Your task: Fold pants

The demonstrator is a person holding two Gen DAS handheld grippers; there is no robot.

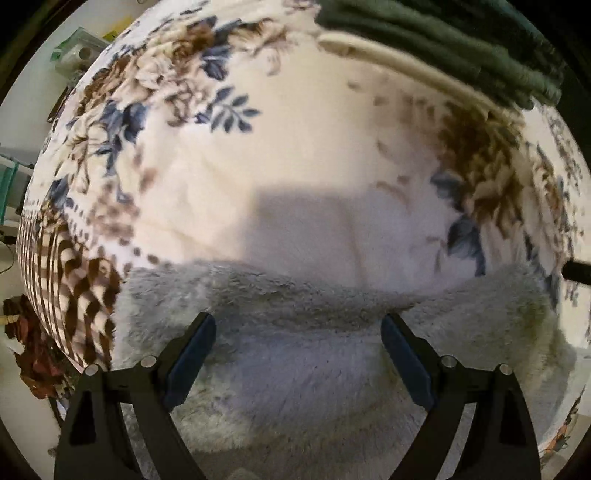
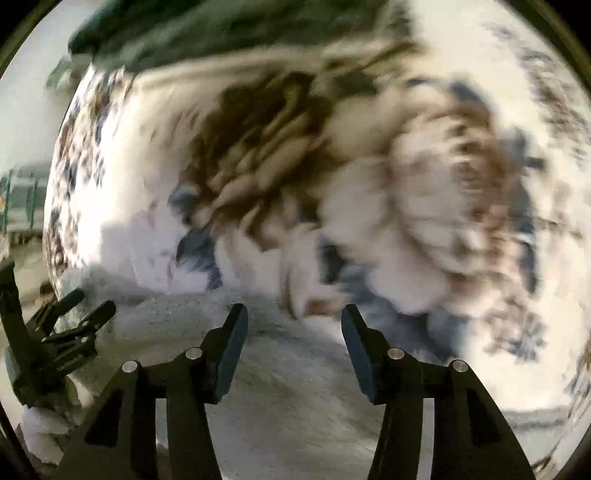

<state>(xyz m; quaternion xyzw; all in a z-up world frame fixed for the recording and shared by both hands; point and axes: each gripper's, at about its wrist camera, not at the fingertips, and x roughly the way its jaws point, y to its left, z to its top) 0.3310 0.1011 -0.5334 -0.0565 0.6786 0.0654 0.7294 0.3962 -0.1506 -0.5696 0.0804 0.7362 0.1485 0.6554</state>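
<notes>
The pants (image 1: 295, 354) are grey and fluffy and lie on a floral bed cover (image 1: 295, 155). In the left wrist view they fill the lower part, with a fold ridge across the fingertips. My left gripper (image 1: 298, 323) is open just above the fabric and holds nothing. In the right wrist view the pants (image 2: 288, 387) lie under and between the fingers. My right gripper (image 2: 294, 315) is open and empty above their far edge. The left gripper (image 2: 74, 321) shows at the left edge of the right wrist view. That view is blurred.
A dark green ribbed blanket (image 1: 461, 48) lies along the far edge of the bed, also in the right wrist view (image 2: 207, 33). The bed's left edge drops to a floor with clutter (image 1: 33, 354) and shelves (image 1: 77, 51).
</notes>
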